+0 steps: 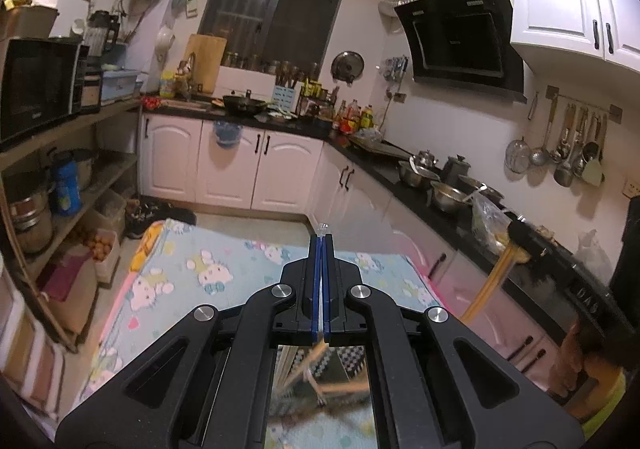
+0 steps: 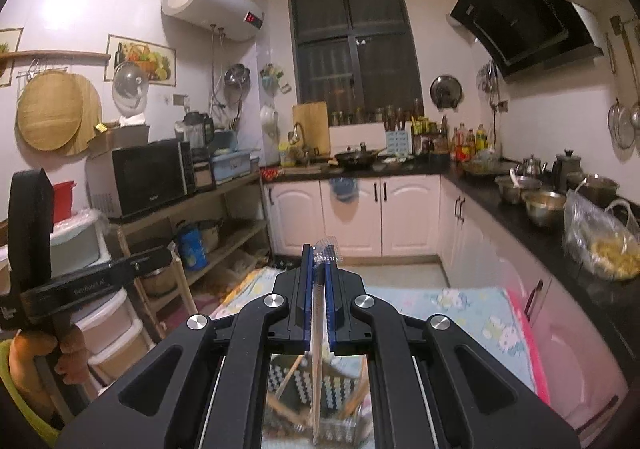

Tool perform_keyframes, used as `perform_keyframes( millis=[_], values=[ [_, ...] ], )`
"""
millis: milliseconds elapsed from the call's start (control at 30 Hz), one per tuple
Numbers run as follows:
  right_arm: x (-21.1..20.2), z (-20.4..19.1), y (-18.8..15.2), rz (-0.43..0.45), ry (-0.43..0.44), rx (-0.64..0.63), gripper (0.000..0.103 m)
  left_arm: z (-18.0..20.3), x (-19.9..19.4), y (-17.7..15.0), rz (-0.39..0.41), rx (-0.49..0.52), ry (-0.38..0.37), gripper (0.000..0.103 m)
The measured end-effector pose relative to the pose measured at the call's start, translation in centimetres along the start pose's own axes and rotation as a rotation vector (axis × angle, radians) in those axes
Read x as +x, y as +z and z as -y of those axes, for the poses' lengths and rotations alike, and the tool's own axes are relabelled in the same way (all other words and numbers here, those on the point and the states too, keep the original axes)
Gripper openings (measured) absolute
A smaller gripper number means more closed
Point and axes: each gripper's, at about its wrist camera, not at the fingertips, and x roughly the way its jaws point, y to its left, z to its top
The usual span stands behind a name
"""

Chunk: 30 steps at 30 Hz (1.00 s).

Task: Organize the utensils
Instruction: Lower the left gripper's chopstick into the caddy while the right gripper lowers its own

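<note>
My left gripper (image 1: 322, 237) is shut on a thin stick in clear wrap (image 1: 322, 227), and only the crinkled tip shows past the blue pads. In the right wrist view the same stick (image 2: 182, 281) hangs down from the left gripper (image 2: 166, 255) at the left edge. My right gripper (image 2: 319, 249) is shut on another long pale stick in clear wrap (image 2: 318, 321), held edge-on between the pads. From the left wrist that stick (image 1: 490, 277) slants down below the right gripper (image 1: 520, 235). Both grippers hang above a table under a blue cartoon cloth (image 1: 200, 269).
Below the grippers lie a black-and-white patterned mat (image 2: 288, 377), a wire basket (image 2: 340, 429) and blurred wooden utensils. A black counter (image 1: 400, 177) with metal pots runs along the right. A wooden shelf with a microwave (image 2: 148, 177) stands left. A hand (image 2: 36, 353) grips the left tool.
</note>
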Motion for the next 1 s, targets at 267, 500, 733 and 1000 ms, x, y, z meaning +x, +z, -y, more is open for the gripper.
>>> perform_keyframes(
  millis=[267,500,733,1000],
  values=[
    [2.8,1.0,0.8,0.033,-0.026,-0.008,0.005,-0.7,2.9,-0.5,-0.005,-0.03,-0.014,0.0],
    [6.1,1.8,-2.2,-0.01,-0.028,0.018,0.006,-1.5,5.0,-3.2,-0.056,-0.041,-0.023,0.0],
    [8.7,1.4,-5.9,-0.057,-0.023,0.023,0.006,-2.0,6.4,-6.0,-0.106,-0.046,-0.015,0.0],
    [10.1,1.3,-9.3,-0.093,-0.02,0.045,0.006,-1.7,7.3,-8.5,-0.142,-0.024,-0.003,0.0]
  ],
)
